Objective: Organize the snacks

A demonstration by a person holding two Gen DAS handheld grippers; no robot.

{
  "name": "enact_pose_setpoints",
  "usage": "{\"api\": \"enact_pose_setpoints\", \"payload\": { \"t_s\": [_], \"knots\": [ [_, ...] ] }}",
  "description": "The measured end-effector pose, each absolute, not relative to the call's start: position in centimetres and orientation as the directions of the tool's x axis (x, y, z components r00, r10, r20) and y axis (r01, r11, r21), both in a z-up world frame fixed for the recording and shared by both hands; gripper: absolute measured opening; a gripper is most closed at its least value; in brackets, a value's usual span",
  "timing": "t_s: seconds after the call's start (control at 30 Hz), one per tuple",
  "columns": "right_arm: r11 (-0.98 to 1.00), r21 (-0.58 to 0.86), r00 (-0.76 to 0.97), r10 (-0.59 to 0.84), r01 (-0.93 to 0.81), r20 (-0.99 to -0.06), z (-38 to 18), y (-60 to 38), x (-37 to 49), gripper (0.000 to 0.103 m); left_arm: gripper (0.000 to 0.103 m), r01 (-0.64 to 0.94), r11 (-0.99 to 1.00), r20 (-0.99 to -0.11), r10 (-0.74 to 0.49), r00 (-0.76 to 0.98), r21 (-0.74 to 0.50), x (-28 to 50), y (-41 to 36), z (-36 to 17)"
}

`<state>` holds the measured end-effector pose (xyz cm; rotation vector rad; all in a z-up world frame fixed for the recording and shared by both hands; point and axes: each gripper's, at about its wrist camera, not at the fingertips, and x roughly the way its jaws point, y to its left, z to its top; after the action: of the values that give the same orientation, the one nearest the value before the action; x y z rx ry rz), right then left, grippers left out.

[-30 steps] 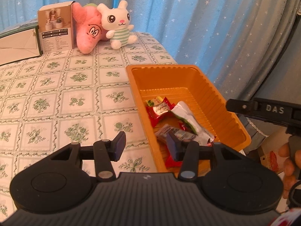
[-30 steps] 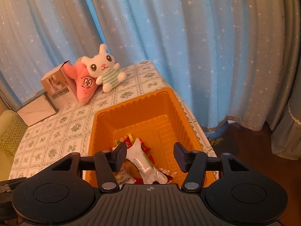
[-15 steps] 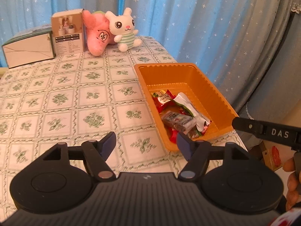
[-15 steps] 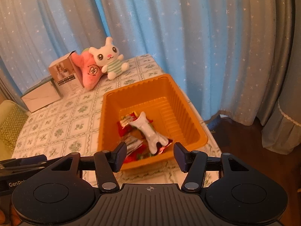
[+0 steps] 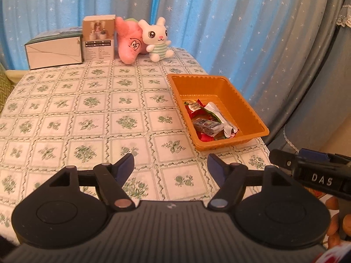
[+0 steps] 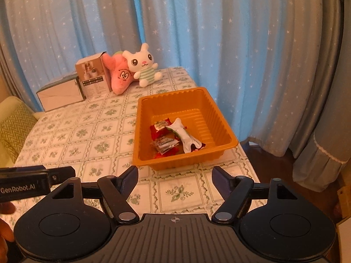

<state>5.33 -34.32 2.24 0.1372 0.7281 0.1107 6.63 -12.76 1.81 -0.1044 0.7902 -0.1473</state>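
An orange tray point(image 5: 248, 109) point(image 6: 217, 114) sits near the table's right edge and holds several snack packets: red wrappers point(image 5: 193, 107) point(image 6: 160, 127), a white pouch point(image 5: 217, 114) point(image 6: 184, 133) and a dark packet point(image 5: 206, 126) point(image 6: 164, 143). My left gripper point(image 5: 170, 164) hangs open over the tablecloth in front of the tray, with nothing between its fingers. My right gripper point(image 6: 175, 175) is also back from the tray, its jaws opening wide and empty. Each gripper's body shows at the edge of the other's view.
At the table's far end stand a white box point(image 5: 53, 50) point(image 6: 60, 94), a printed carton point(image 5: 98, 37) point(image 6: 93, 76), a pink plush point(image 5: 129, 41) point(image 6: 119, 74) and a white bunny plush point(image 5: 156, 39) point(image 6: 143, 65). Blue starred curtains hang behind. A green cushion point(image 6: 13, 127) lies left.
Both grippers have pulled back from the tray toward the table's near edge. The left jaws spread wide first, and the right jaws have widened in the last half second. The snacks stay in the tray.
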Motion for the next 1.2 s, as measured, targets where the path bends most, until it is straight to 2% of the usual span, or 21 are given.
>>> {"api": "enact_pose_setpoints", "payload": {
  "t_s": [0.67, 1.2],
  "knots": [
    [0.983, 0.152, 0.735, 0.178, -0.102, -0.655, 3.7, -31.8, -1.7, 0.074, 0.070, 0.062, 0.991, -0.689, -0.124, 0.714, -0.115, -1.4, -11.6, 2.9],
    [0.983, 0.145, 0.759, 0.180, -0.114, -0.626, 4.9, -31.2, -4.0, 0.074, 0.070, 0.069, 0.992, -0.669, -0.124, 0.733, -0.108, -3.6, -11.8, 3.9]
  ]
}}
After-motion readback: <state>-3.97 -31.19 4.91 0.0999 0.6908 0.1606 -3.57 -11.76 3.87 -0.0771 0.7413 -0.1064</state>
